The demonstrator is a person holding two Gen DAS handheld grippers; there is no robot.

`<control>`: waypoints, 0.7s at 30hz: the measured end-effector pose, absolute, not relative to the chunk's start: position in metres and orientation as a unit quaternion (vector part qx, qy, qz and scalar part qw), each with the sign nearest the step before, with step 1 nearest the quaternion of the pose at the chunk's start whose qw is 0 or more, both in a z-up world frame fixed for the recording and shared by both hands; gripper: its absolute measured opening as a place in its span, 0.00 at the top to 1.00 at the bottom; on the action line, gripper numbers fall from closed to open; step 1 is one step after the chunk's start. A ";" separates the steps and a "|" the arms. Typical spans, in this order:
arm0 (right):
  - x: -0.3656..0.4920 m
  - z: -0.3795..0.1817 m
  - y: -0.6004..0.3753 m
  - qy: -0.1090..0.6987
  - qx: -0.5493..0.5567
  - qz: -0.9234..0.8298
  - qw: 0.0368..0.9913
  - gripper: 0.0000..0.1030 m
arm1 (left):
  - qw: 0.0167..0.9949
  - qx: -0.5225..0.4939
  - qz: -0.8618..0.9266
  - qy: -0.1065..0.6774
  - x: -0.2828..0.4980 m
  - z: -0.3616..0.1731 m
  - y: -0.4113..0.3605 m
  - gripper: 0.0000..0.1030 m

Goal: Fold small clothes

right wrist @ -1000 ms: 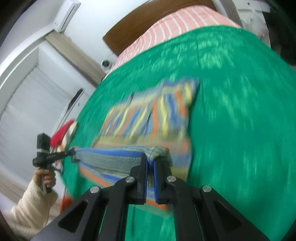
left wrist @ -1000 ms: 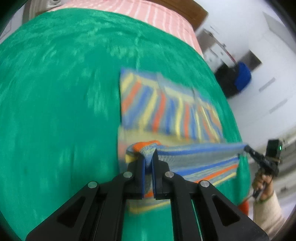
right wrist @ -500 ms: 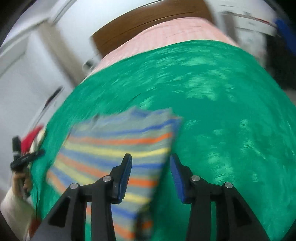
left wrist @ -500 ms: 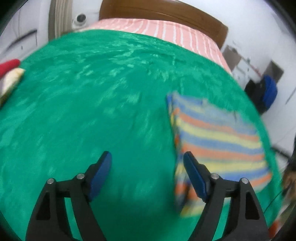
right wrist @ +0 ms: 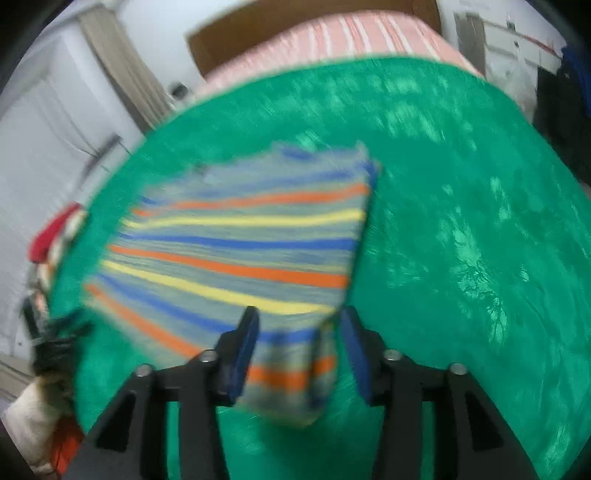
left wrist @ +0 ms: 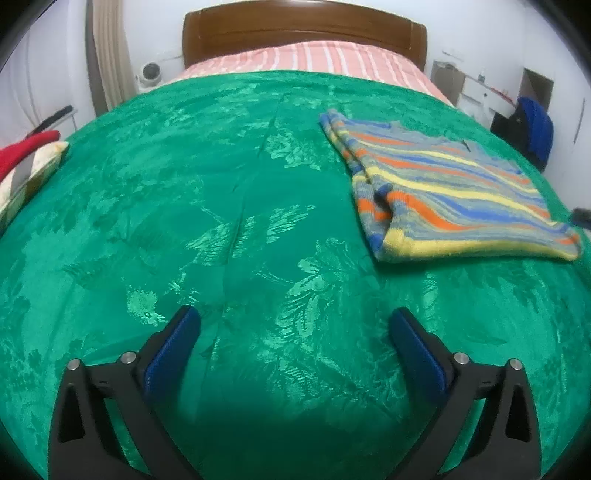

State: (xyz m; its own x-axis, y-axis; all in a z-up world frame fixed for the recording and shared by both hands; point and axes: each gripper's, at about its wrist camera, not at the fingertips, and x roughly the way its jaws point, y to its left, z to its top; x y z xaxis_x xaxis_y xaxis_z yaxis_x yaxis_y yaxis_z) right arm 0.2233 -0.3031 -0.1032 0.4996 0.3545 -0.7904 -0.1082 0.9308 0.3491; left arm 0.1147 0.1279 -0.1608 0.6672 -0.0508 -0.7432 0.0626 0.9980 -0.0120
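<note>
A small striped sweater point(left wrist: 447, 188), blue, orange, yellow and grey, lies folded on the green bedspread point(left wrist: 229, 229). In the left wrist view it is at the right, well ahead of my left gripper point(left wrist: 291, 332), which is wide open and empty over bare bedspread. In the right wrist view the sweater point(right wrist: 251, 251) is blurred; its near right corner lies between the blue pads of my right gripper point(right wrist: 297, 343), which is open and does not hold it.
A wooden headboard point(left wrist: 303, 33) and pink striped sheet point(left wrist: 314, 61) are at the far end. A red and patterned pile point(left wrist: 26, 162) lies at the bed's left edge. A dark bag with a blue item point(left wrist: 532, 129) stands on the right.
Both grippers let go of the sweater's lifted edge and opened. The sweater now lies folded flat. My left gripper swung away to the left; my right one drew back a little.
</note>
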 end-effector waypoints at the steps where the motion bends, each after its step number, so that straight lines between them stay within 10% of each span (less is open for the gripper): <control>1: 0.215 -0.098 -0.298 0.467 0.126 0.141 0.864 0.38 | 0.913 0.009 -0.029 0.406 0.115 -0.161 0.127 0.00; 21: 0.112 -0.153 -0.349 0.418 0.175 0.101 0.886 0.29 | 0.917 0.011 -0.028 0.397 0.106 -0.165 0.126 0.00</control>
